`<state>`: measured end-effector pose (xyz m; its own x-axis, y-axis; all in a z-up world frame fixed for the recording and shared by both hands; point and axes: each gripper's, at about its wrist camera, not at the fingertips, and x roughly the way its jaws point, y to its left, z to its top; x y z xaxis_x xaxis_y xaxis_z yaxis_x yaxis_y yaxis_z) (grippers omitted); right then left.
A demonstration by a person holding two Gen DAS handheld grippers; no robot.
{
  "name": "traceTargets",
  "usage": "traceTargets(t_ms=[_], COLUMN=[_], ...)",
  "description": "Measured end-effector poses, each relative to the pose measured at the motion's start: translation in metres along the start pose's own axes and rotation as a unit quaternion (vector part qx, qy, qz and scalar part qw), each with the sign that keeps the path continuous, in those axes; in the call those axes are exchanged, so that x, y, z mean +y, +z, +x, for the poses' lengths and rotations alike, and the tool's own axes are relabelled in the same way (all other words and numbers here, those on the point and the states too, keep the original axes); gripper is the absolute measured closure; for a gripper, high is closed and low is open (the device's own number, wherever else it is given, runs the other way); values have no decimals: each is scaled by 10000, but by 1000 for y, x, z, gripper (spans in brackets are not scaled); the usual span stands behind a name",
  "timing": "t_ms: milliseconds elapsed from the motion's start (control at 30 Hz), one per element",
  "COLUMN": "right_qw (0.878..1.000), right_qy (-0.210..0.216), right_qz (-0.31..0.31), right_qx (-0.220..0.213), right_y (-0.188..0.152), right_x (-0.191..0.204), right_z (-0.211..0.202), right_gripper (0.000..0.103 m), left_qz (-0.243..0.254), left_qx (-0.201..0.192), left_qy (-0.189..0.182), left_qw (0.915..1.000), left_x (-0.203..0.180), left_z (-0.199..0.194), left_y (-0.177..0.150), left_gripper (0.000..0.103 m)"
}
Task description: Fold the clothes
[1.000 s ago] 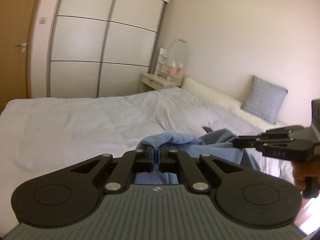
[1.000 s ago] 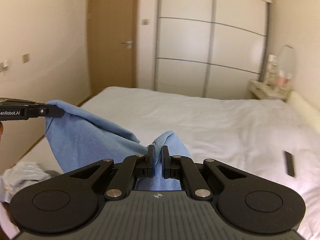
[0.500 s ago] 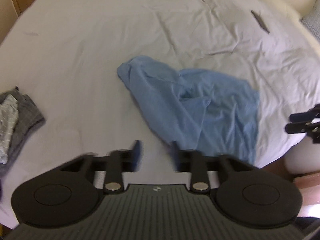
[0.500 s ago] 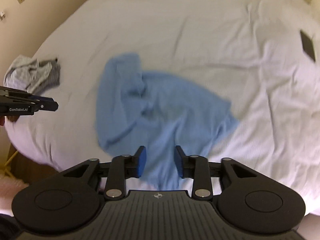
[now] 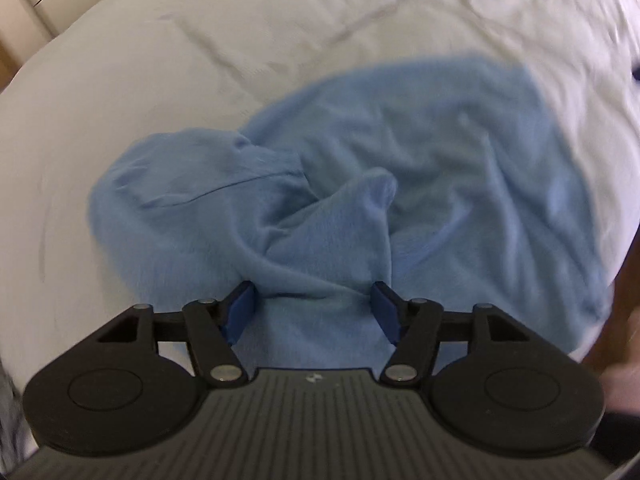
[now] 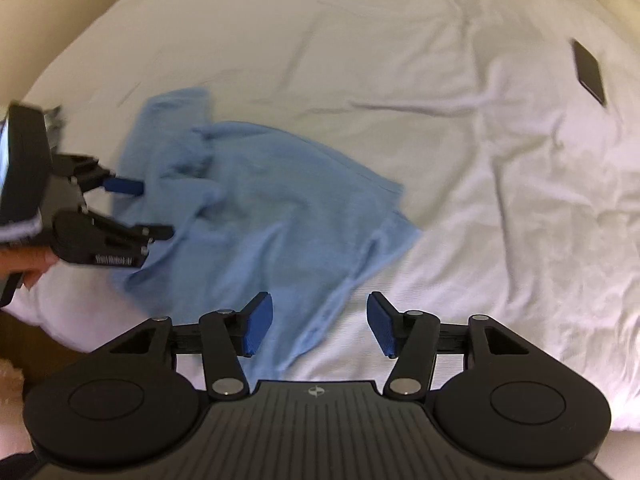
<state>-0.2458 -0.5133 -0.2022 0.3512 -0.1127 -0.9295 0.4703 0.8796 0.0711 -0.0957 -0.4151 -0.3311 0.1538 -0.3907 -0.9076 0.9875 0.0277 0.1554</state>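
A light blue shirt [image 5: 400, 168] lies crumpled on the white bed [image 5: 160, 52], with a raised fold near its middle. My left gripper [image 5: 314, 308] is open and empty just above the shirt's near part. In the right wrist view the shirt [image 6: 260, 208] spreads across the bed's near left. My right gripper [image 6: 320, 326] is open and empty above the shirt's near hem. The left gripper [image 6: 156, 210] shows there at the shirt's left edge, jaws apart.
A dark flat phone-like object [image 6: 589, 72] lies on the bed at the far right. A grey garment [image 6: 54, 118] is partly hidden behind the left gripper. The bed's near edge and the floor [image 6: 16, 332] are at the lower left.
Both grippers let go of the shirt, which dropped onto the bed. Both jaws opened wider and the left gripper moved down close over the shirt.
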Motion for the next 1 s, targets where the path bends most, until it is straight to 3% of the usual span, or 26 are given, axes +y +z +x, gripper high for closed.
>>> traceTargets(t_ms=[67,200,267,400,533,567,600,667,767,867,1000], right_qw=[9999,9988,9980,9978,9958,9950,9946,9956,9982,9942,9664], right_qy=[-51,-74,24,16,-25,-4,10,78,340,752,1657], right_qz=[141,460,591,604,899,987,1021,916,399,-648,-1965], right_qx=[-22,-136,-207,-253,-159,-164,-168,-177,-301,-416,-35], right_y=[3,20,32,52,63,64,65,67,66,50,5], right_x=[-10,-30,-36,-38,-40,-40,-39,-32,-9,34,91], right_z=[13,39,53,90,120,122,124,121,98,63,33], right_gripper=[47,47,47,39,39,46,71,98,99,99,99], left_qz=[-173,-1036,-1612,-2649,-3004,-3056,-3094,-3113,-2975,-2797,-2437], left_qx=[-98,-379,-350,-97,460,547,558,481,239,-55,-377], left_qy=[-113,-18,127,72,311,360,398,446,455,395,196], left_qw=[9997,9939,9862,9642,9522,9499,9485,9480,9533,9592,9689], left_x=[14,62,91,128,132,132,133,134,137,140,143], left_z=[-7,-55,-81,-106,-108,-109,-110,-113,-118,-119,-112], left_y=[-5,-30,-53,-103,-138,-144,-147,-146,-133,-112,-80], left_gripper=[97,99,100,100,101,99,99,96,83,74,61])
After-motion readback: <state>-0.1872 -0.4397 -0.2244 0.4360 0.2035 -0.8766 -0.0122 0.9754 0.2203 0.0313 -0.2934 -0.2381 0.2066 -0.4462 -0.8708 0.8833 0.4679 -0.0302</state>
